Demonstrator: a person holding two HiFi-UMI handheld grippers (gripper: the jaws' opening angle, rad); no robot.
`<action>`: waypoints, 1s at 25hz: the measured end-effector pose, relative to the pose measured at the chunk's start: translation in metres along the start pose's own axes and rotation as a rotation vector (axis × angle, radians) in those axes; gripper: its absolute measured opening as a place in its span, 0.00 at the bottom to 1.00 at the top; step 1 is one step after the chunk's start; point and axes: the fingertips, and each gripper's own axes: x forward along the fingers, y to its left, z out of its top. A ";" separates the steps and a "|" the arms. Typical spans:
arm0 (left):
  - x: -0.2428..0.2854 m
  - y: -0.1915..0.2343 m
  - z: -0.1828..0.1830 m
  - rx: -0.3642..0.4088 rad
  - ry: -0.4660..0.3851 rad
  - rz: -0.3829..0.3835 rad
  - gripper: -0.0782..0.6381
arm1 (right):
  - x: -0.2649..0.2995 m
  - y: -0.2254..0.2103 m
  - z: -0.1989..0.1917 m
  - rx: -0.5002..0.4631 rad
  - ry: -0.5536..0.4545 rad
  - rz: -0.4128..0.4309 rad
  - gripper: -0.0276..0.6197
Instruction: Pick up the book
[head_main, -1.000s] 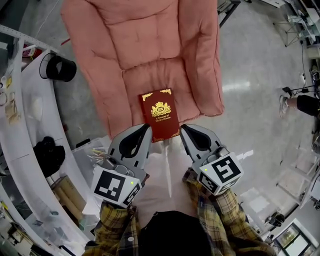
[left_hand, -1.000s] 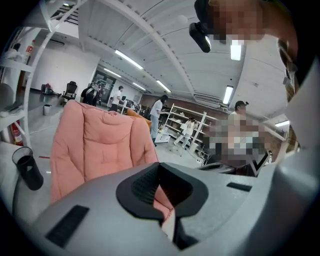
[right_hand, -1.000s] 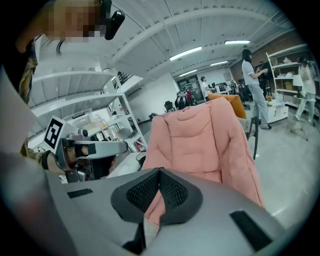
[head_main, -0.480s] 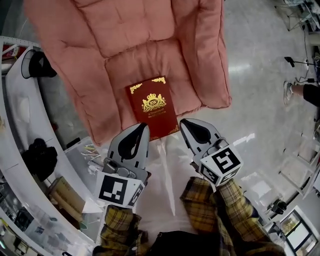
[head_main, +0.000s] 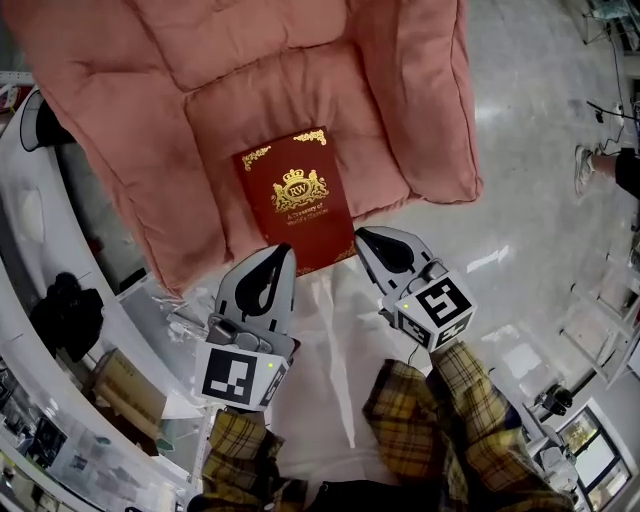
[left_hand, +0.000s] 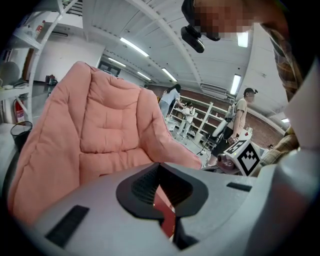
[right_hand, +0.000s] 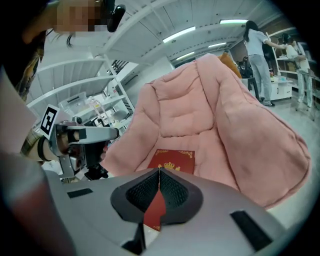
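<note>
A dark red book (head_main: 295, 200) with gold ornaments lies flat on the seat cushion of a pink armchair (head_main: 230, 70). My left gripper (head_main: 286, 251) is shut and empty, its tip just short of the book's near left corner. Shut and empty too, my right gripper (head_main: 362, 236) hovers by the near right corner. In the right gripper view the book (right_hand: 175, 159) lies just beyond the closed right gripper (right_hand: 159, 172). Only a red sliver of the book (left_hand: 166, 212) shows behind the closed left gripper (left_hand: 159, 167) in the left gripper view.
White curved shelving (head_main: 25, 260) with a black bundle (head_main: 65, 315) runs along the left. A clear box of small items (head_main: 180, 315) sits by the chair's near left corner. Shiny floor (head_main: 540, 230) lies to the right. People (right_hand: 257, 45) stand far behind the chair.
Both grippers have sunk toward the chair's front edge, and the book now lies closer and larger before them. Both stay shut.
</note>
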 end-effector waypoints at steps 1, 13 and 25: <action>0.003 0.001 -0.006 0.001 0.008 -0.001 0.11 | 0.004 -0.003 -0.008 0.001 0.011 0.000 0.07; 0.019 0.003 -0.027 0.006 0.046 -0.029 0.11 | 0.024 -0.029 -0.071 0.183 0.160 0.031 0.24; 0.030 0.011 -0.030 -0.016 0.055 -0.022 0.11 | 0.043 -0.042 -0.124 0.364 0.330 0.129 0.48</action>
